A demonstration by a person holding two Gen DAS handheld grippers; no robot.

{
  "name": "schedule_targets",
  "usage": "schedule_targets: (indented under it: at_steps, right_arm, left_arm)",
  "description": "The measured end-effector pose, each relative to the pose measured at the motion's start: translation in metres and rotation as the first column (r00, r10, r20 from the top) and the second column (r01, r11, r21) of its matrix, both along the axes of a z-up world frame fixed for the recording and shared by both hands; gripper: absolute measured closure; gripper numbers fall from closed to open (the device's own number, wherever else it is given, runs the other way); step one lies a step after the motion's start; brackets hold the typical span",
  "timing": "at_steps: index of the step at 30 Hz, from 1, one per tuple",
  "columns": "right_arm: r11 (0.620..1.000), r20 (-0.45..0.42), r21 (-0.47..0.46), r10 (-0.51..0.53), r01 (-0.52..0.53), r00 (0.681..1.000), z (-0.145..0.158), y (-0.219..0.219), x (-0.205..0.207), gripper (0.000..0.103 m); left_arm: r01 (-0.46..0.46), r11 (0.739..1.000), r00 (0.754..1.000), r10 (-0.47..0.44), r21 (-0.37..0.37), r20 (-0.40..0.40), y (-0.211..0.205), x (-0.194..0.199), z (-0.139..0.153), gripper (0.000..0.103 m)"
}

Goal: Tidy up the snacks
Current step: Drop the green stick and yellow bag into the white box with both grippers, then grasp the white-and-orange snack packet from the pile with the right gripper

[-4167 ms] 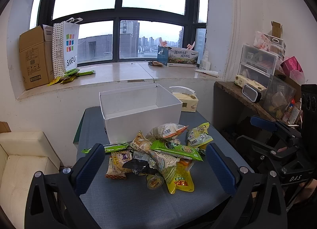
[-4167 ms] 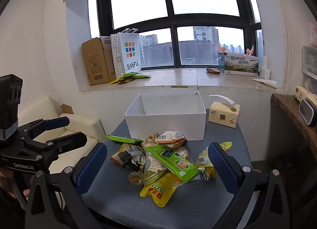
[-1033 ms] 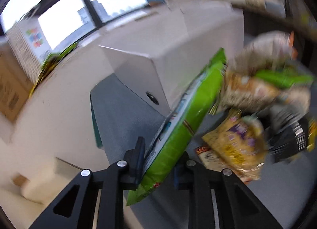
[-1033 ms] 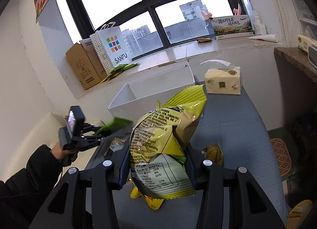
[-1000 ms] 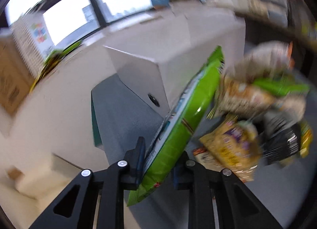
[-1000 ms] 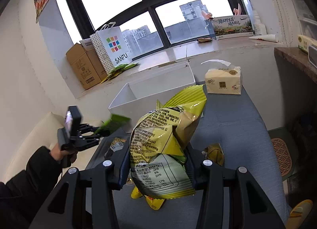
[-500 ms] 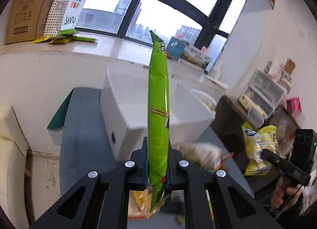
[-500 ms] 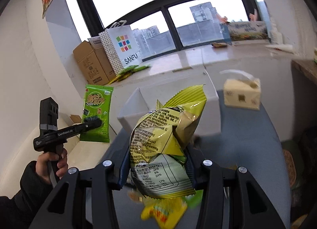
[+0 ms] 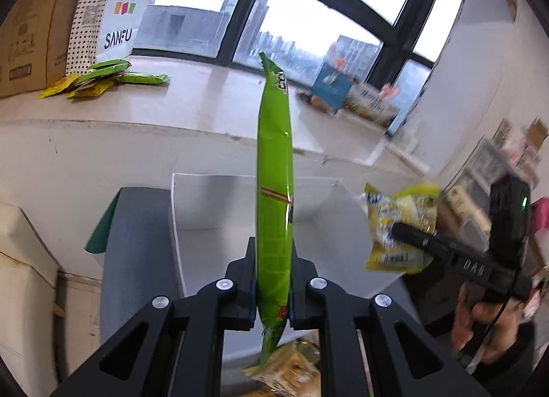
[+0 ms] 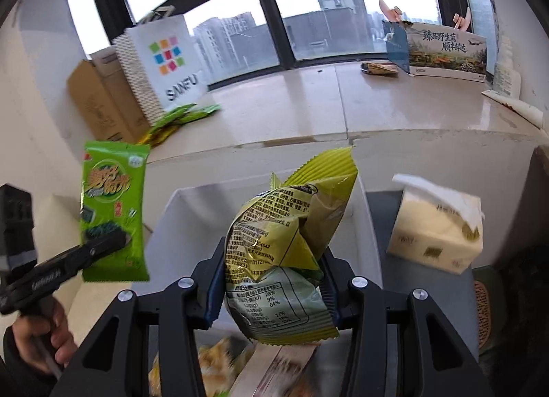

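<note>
Green flat packet [image 9: 274, 191] pinched in the left gripper [image 9: 273, 280], yellow bag [image 10: 284, 259] clamped in the right gripper [image 10: 274, 290] — lower each inside the white box [image 9: 212, 225] before letting go.

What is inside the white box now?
The box shows only bare white floor and walls. The green packet and yellow bag, each held up in front, cover its middle, so that part is unseen.
</note>
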State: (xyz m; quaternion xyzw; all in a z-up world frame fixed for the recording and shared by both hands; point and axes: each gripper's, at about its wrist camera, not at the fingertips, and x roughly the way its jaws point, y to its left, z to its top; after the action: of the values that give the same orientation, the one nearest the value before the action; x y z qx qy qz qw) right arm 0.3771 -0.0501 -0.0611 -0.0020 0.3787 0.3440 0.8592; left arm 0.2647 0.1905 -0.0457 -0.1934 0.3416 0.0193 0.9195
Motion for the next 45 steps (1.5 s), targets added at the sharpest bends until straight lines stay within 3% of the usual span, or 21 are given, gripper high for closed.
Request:
schedule_targets:
  at_steps: [1, 2, 3, 4, 5, 10, 14, 18, 22, 26, 29, 34, 39, 42, 45]
  right_arm:
    - [1.0, -0.013, -0.011, 0.003, -0.003, 1.0, -0.001, 0.003, 0.008, 0.051]
    - [1.0, -0.022, -0.021, -0.002, 0.001, 1.0, -0.002, 0.006, 0.014, 0.037]
    - [0.999, -0.025, -0.039, -0.021, 0.02, 0.999, -0.002, 0.009, 0.021, 0.023]
    - [0.996, -0.029, -0.064, -0.065, 0.063, 0.997, -0.003, 0.01, 0.027, 0.0]
    - [0.993, -0.032, -0.07, -0.098, 0.096, 0.995, -0.003, 0.008, 0.029, 0.0]
    - [0.994, -0.03, -0.015, -0.112, 0.112, 0.993, 0.003, -0.006, 0.023, 0.0]
    - [0.992, -0.008, 0.017, -0.122, 0.123, 0.992, 0.013, -0.018, 0.009, 0.0]
    - [0.98, -0.021, 0.188, -0.064, 0.067, 0.998, 0.026, -0.044, -0.017, 0.0]
    - [0.956, 0.04, 0.291, -0.043, 0.029, 0.998, 0.036, -0.068, -0.063, 0.0]
    - [0.957, 0.068, 0.287, 0.017, -0.036, 0.998, 0.041, -0.081, -0.118, 0.0]
    - [0.946, 0.132, 0.323, -0.019, -0.025, 0.991, 0.034, -0.103, -0.156, 0.0]
    - [0.959, 0.211, 0.284, -0.064, 0.001, 0.976, 0.015, -0.131, -0.208, 0.0]
    - [0.962, 0.184, 0.271, -0.095, 0.042, 0.978, -0.009, -0.152, -0.234, 0.0]
    - [0.963, 0.213, 0.267, -0.08, 0.021, 0.974, -0.017, -0.156, -0.245, 0.0]
    - [0.978, 0.222, 0.205, -0.085, 0.039, 0.971, -0.023, -0.148, -0.246, 0.0]
  left_arm:
    - [0.006, 1.0, 1.0, -0.006, 0.008, -0.013, -0.001, 0.004, 0.0, 0.085]
    - [0.0, 0.999, 0.999, 0.001, 0.033, -0.038, -0.003, 0.009, -0.002, 0.078]
    - [-0.015, 0.998, 0.997, 0.02, 0.068, -0.068, -0.005, 0.013, -0.004, 0.047]
    - [-0.026, 0.996, 0.996, 0.033, 0.091, -0.082, -0.006, 0.015, -0.005, 0.007]
    - [-0.035, 0.994, 0.996, 0.044, 0.108, -0.083, -0.007, 0.016, -0.006, 0.001]
    - [-0.046, 0.988, 0.996, 0.057, 0.146, -0.073, -0.01, 0.008, -0.01, 0.0]
    - [-0.043, 0.992, 0.998, 0.049, 0.115, -0.044, -0.013, -0.008, -0.007, 0.0]
    - [-0.031, 0.992, 1.0, 0.031, 0.124, -0.001, -0.021, -0.045, 0.002, 0.0]
    - [-0.022, 0.991, 0.999, 0.017, 0.135, 0.04, -0.038, -0.082, 0.011, 0.0]
    - [0.031, 0.978, 0.996, -0.048, 0.204, 0.081, -0.068, -0.119, 0.021, 0.0]
    - [0.039, 0.978, 0.992, -0.063, 0.204, 0.113, -0.086, -0.151, 0.023, 0.0]
    - [0.062, 0.982, 0.988, -0.086, 0.179, 0.128, -0.113, -0.19, 0.014, 0.0]
    - [0.07, 0.987, 0.986, -0.09, 0.143, 0.14, -0.131, -0.217, 0.003, 0.0]
    - [0.075, 0.978, 0.987, -0.101, 0.193, 0.127, -0.14, -0.224, -0.002, 0.0]
    - [0.071, 0.975, 0.99, -0.094, 0.21, 0.104, -0.142, -0.226, -0.005, 0.0]
